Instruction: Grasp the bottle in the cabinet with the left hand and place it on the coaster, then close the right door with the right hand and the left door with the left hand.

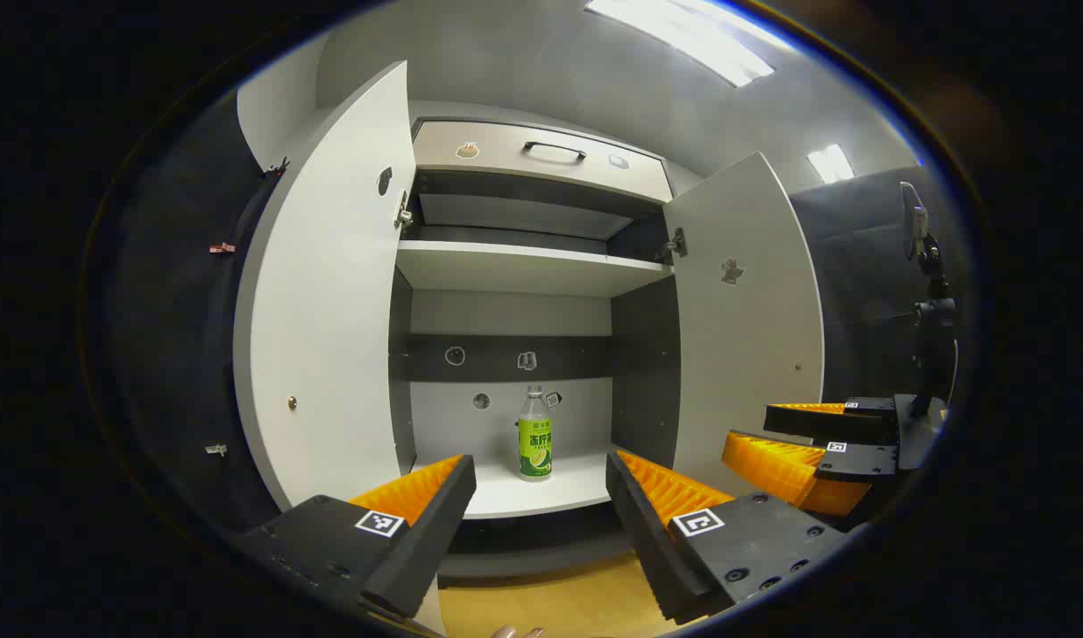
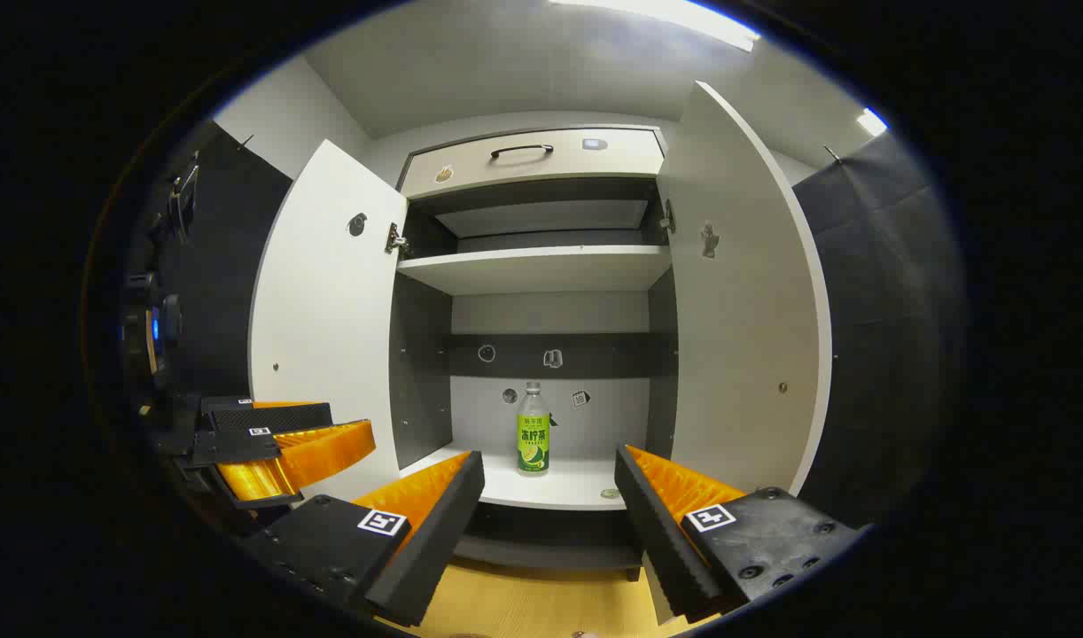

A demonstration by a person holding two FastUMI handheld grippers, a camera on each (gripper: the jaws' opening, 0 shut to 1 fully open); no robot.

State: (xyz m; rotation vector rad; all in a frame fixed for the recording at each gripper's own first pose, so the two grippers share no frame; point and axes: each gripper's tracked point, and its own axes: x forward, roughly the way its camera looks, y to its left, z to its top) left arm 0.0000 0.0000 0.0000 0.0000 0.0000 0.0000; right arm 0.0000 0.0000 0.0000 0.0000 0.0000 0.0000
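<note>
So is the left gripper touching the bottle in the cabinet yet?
Apart. In the left gripper view the left gripper is open outside the cabinet, and bare shelf shows between its fingers and the upright bottle.

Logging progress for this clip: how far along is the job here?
Nothing looks done yet. The bottle stands on the cabinet's lower shelf, with the left door and right door open. The left hand-held gripper is open, facing the bottle. Grasping, placing and closing both doors remain.
</note>
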